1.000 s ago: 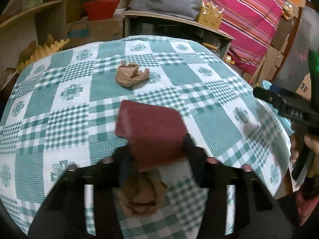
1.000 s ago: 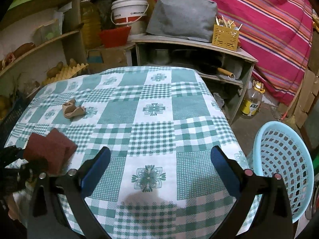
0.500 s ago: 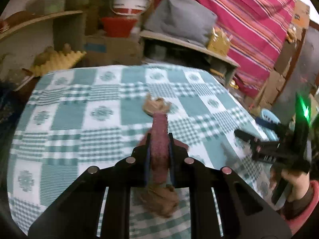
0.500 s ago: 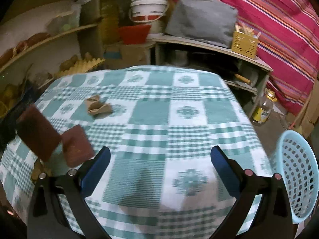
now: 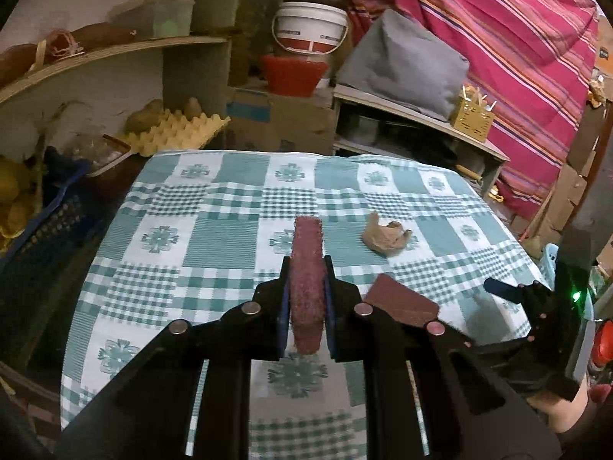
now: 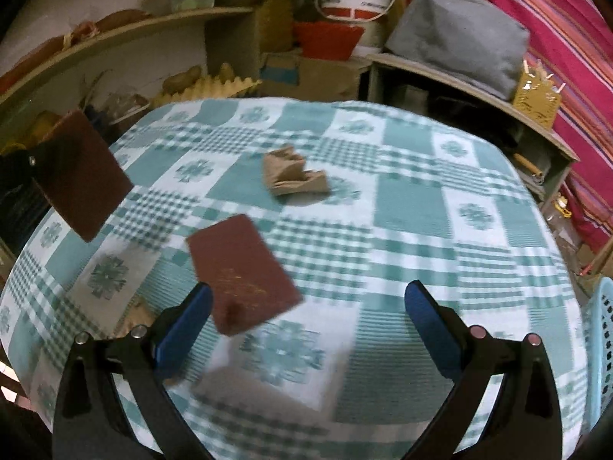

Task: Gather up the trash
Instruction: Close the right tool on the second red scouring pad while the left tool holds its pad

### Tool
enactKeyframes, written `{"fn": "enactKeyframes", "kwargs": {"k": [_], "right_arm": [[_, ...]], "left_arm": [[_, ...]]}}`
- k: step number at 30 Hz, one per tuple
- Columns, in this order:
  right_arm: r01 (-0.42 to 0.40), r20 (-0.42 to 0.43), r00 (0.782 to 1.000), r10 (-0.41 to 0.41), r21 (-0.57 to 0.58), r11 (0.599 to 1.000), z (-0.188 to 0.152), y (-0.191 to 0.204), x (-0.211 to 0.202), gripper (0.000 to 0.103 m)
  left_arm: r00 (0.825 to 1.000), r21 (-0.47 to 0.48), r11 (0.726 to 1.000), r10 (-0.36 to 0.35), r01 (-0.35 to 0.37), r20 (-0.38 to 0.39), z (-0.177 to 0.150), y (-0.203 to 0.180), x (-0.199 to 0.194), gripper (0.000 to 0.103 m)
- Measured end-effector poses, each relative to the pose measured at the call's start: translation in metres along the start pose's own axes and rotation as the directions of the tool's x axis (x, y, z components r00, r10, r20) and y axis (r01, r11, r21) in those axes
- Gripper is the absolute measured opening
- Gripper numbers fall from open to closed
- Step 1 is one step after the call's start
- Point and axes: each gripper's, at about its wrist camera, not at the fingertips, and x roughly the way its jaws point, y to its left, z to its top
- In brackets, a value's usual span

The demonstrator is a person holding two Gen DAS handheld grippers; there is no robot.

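My left gripper [image 5: 306, 268] is shut on a maroon scouring pad [image 5: 306, 299], which is seen edge-on and held above the checked tablecloth [image 5: 226, 237]. In the right wrist view that held pad [image 6: 82, 174] hangs at the far left. A second maroon pad [image 6: 241, 272] lies flat on the cloth just ahead of the left finger of my right gripper [image 6: 306, 306], which is open and holds nothing. In the left wrist view this second pad [image 5: 400, 301] lies to the right of my jaws. A crumpled brown paper [image 6: 293, 176] rests farther back, and another brown scrap [image 6: 138, 316] peeks from behind the left finger.
A light blue plastic basket [image 6: 601, 345] stands off the table's right edge. Shelves with an egg tray [image 5: 172, 134], a white bucket [image 5: 310, 27] and a grey cushion [image 5: 402, 61] crowd the back. A dark blue crate [image 5: 34, 230] sits left of the table.
The left jaws closed on the maroon pad and lifted it, rolling it edge-on. The right gripper swung left and lower, so the second pad now lies near its left finger.
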Motion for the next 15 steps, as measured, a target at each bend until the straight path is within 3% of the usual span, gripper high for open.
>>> {"fn": "enactKeyframes", "kwargs": {"k": [6, 15], "right_arm": [[-0.023, -0.051, 0.998, 0.022, -0.021, 1.0, 0.0, 0.018, 0.021, 0.098], [-0.096, -0.099, 0.99, 0.1, 0.05, 0.994, 0.001, 0.015, 0.033, 0.098]], "left_arm": [[1.0, -0.003, 1.0, 0.011, -0.011, -0.005, -0.001, 0.005, 0.003, 0.013], [1.0, -0.017, 1.0, 0.02, -0.02, -0.003, -0.001, 0.004, 0.005, 0.013]]}}
